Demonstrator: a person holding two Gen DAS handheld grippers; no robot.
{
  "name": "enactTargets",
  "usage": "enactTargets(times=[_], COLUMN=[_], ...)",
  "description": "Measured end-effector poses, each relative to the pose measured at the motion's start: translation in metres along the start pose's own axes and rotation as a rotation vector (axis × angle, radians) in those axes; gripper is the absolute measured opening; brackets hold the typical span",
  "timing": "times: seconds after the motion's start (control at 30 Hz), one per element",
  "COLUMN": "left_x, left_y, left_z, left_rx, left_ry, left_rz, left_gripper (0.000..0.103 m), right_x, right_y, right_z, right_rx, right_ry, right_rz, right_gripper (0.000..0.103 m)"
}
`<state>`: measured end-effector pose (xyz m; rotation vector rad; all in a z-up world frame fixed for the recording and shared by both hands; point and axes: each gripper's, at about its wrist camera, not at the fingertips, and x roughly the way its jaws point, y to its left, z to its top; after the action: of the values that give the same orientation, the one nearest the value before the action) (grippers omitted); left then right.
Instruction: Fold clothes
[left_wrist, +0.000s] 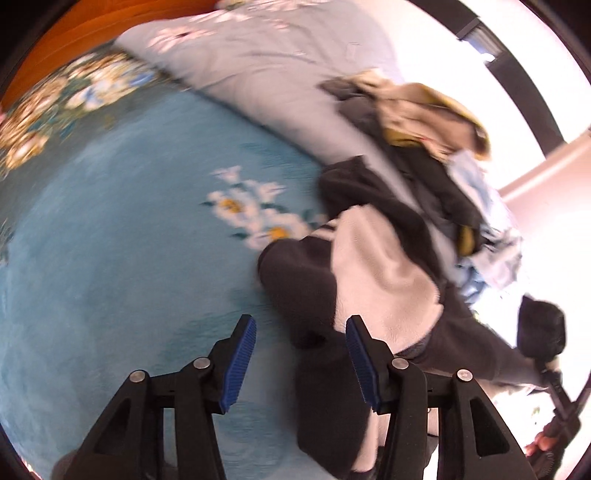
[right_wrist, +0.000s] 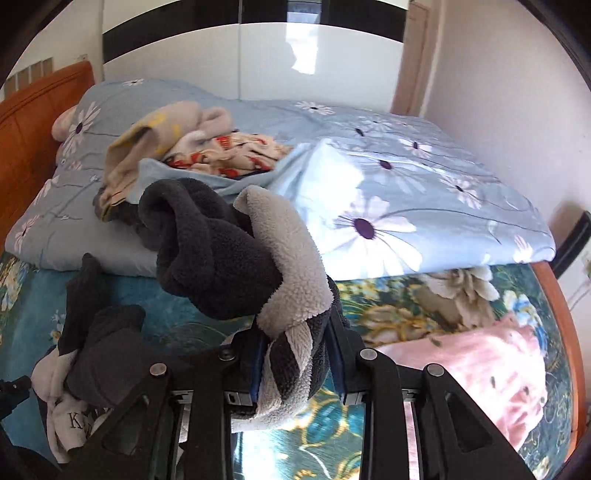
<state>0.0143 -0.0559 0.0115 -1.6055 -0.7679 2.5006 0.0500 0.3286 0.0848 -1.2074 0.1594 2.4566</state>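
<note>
A wide bed (right_wrist: 155, 314) covered in a plush teal blanket with floral patterning is filling both views, and a pale blue quilt printed with white daisies (right_wrist: 406, 192) is lying bunched across its far half. On that quilt a loose pile of clothes (right_wrist: 192, 147) in beige, yellow and red-patterned fabric is sitting near an orange-brown wooden headboard (right_wrist: 29, 140). A folded pink fleece item (right_wrist: 491, 373) is resting on the teal blanket at the right side of the right wrist view. The task's garment, a dark grey fleece top with a cream-white fleecy lining (right_wrist: 236, 266), is hanging partly lifted above the blanket, its other end sprawling on the bed (left_wrist: 354, 280) just beside the quilt. The right tongs (right_wrist: 299, 369) are clenching a striped grey-and-white fold of this garment between their blue pads (right_wrist: 258, 373). The left tongs (left_wrist: 301, 363) are standing released, jaws well apart, hovering over the garment's dark edge, blue pads (left_wrist: 240, 365) gripping nothing.
</note>
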Motion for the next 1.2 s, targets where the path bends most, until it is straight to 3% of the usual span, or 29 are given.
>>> enactTargets(times=[0.13,0.2,0.4,0.6,0.67,0.73,0.8,0.83,0.93,1.2], left_x=[-0.006,0.006,0.062,0.093,0.095,0.092,0.088,0.085,0.072,-0.015], left_y=[-0.046,-0.079,-0.133,-0.147,-0.146,-0.142,-0.133,-0.127,-0.103,-0.005], left_z=[-0.004,-0.006,-0.019,-0.026,-0.024,-0.022,-0.017,-0.013,0.002,0.071], left_rx=[0.131,0.221,0.434,0.543,0.558,0.571,0.550,0.531,0.429,0.143], left_ry=[0.008,0.012,0.101,0.128,0.128,0.110,0.102,0.098,0.060,-0.104], left_rz=[-0.039,-0.030,0.107,0.208,0.217,0.237,0.246,0.249,0.238,0.200], left_gripper=[0.059,0.067,0.068,0.068,0.066,0.051,0.015,0.010,0.010,0.009], right_x=[0.004,0.001,-0.006,0.002,0.004,0.007,0.010,0.011,0.013,0.015], right_y=[-0.049,-0.069,-0.083,-0.077,-0.074,-0.070,-0.066,-0.065,-0.064,-0.048], right_z=[-0.023,-0.037,-0.062,-0.068,-0.069,-0.070,-0.071,-0.072,-0.073,-0.077], right_rx=[0.087,0.114,0.094,0.109,0.107,0.105,0.103,0.103,0.106,0.098], right_ry=[0.058,0.087,0.135,0.152,0.159,0.166,0.172,0.176,0.187,0.209], right_rz=[-0.064,-0.069,-0.063,-0.022,-0.014,-0.007,0.000,0.002,0.014,0.079], right_gripper=[0.030,0.030,0.028,0.028,0.028,0.028,0.028,0.028,0.028,0.028])
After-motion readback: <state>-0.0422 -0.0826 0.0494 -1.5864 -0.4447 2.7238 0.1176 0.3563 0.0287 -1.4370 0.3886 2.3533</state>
